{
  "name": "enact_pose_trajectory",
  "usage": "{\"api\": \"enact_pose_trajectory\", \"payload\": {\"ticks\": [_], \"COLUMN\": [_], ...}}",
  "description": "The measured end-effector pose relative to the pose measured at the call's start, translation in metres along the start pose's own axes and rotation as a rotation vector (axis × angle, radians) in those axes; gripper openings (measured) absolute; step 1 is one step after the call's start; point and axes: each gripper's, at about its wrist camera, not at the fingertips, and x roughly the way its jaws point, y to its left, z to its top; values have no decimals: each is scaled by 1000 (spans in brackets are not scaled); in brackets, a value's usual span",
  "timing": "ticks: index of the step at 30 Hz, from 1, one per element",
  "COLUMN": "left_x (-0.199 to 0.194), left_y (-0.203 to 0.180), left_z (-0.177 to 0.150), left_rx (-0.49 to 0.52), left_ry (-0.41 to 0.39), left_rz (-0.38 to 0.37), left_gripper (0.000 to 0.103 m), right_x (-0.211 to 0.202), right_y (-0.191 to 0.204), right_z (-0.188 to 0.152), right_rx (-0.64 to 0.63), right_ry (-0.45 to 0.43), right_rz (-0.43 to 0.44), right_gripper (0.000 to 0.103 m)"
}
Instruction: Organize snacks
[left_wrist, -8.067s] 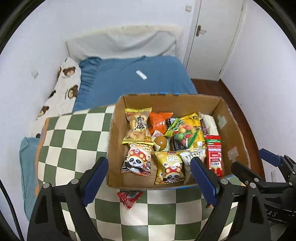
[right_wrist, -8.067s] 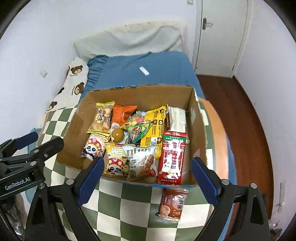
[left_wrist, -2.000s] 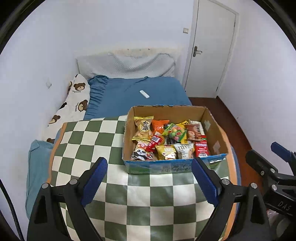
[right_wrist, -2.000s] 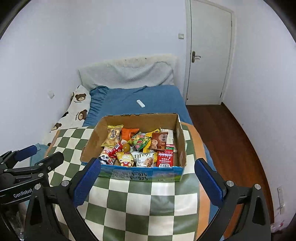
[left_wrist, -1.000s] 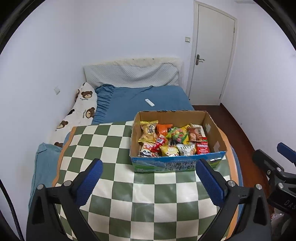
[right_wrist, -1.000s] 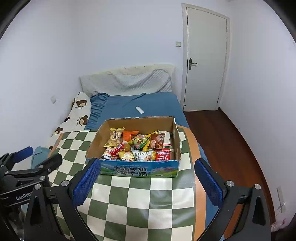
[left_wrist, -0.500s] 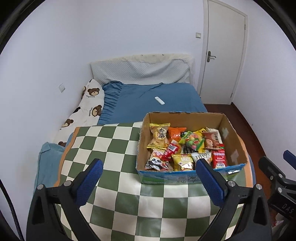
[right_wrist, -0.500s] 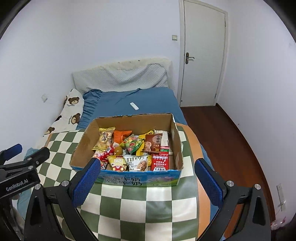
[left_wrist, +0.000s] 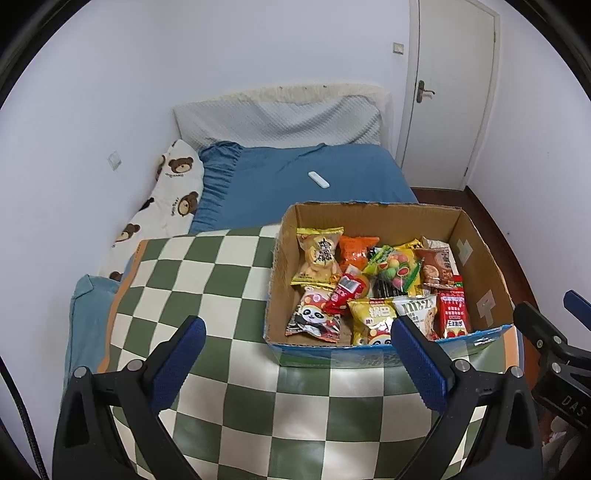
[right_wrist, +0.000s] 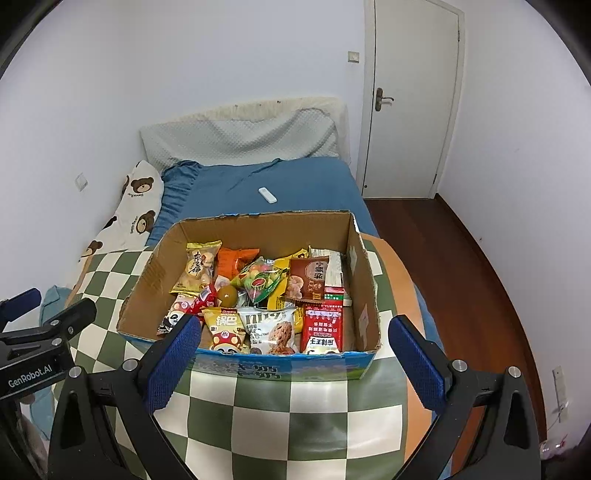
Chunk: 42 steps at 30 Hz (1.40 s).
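snacks: a heap of small sealed packets fills the cardboard box (right_wrist: 364, 291); a panda packet (left_wrist: 314, 319), a small red sachet (left_wrist: 345, 291) lying across its neighbours, a yellow mushroom-print bag (right_wrist: 225, 328), a cookie bag (right_wrist: 271, 326) and a flat red packet (right_wrist: 323, 326) sit along the near wall.
handling: i judge them light, soft and crinkly, with slick film that slides under the pads; puffed bags crush easily, so a gentle pinch on a crimped end seam or a free corner looks safest.
box: open-topped and upright on the green-and-white checkered cloth (left_wrist: 207, 280), which shows no loose packet in either view.
left gripper (left_wrist: 299, 362): jaws spread wide and holding nothing; it hangs above the cloth on the near side of the box, whose near-left corner lies between its fingers in the left wrist view.
right gripper (right_wrist: 293, 363): likewise open and empty; the box's near wall sits just beyond and between its fingers, apart from them.
surroundings: a blue bed (right_wrist: 266, 181) with a white remote (right_wrist: 267, 194) lies behind, well apart.
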Motion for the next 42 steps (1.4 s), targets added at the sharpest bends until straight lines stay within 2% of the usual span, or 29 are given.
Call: {"api": "enact_pose_trajectory", "payload": {"ticks": [42], "left_x": [6], "left_y": [-1], "left_z": [-9], "left_rx": [9], "left_ry": [34], "left_rz": [-15], "left_gripper": [103], "right_x": [-2], "right_y": [2], "right_z": [-19], "right_rx": [29], "right_ry": [47], "right_rz": [11], "right_gripper": [103]}}
